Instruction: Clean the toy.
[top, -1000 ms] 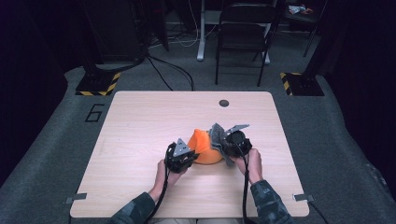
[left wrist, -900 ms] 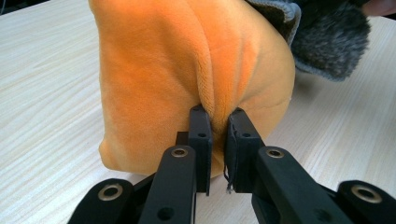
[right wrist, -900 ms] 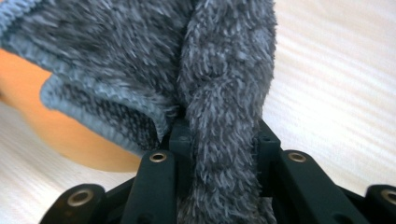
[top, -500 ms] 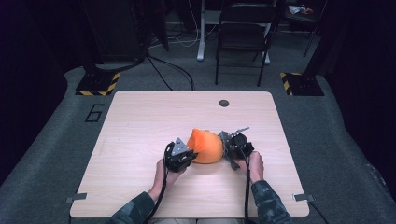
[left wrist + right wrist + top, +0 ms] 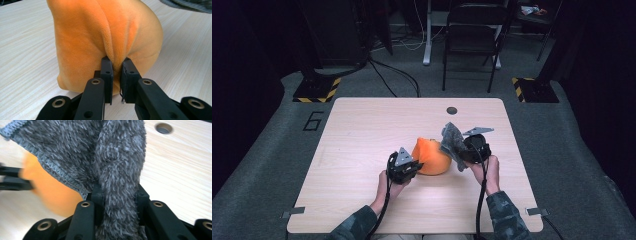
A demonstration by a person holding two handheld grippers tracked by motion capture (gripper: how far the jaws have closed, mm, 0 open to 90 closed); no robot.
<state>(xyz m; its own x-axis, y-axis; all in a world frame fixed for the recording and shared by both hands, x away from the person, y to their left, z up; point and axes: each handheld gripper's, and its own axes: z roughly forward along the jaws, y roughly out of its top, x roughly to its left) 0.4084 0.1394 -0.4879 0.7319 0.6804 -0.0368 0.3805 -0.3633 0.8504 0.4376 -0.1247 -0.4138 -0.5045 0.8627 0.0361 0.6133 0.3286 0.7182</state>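
An orange plush object (image 5: 431, 156) rests on the wooden table (image 5: 362, 130) between the person's hands. My left gripper (image 5: 408, 167) is shut on a fold of the orange plush (image 5: 107, 35), pinching it low on its near side. My right gripper (image 5: 462, 148) is shut on a grey fuzzy cloth (image 5: 453, 141), held up just right of the plush. In the right gripper view the grey cloth (image 5: 117, 160) hangs thick between the jaws, with the orange plush (image 5: 55, 192) blurred behind it at left.
A round cable hole (image 5: 452, 110) sits near the table's far edge. A folding chair (image 5: 472, 35), cables and yellow-black striped bases (image 5: 316, 90) stand on the floor beyond the table. Bare tabletop lies to the left and at the back.
The right gripper has shifted slightly with the grey cloth beside the plush, lifting it a little. The left gripper stays clamped on the orange plush in about the same place.
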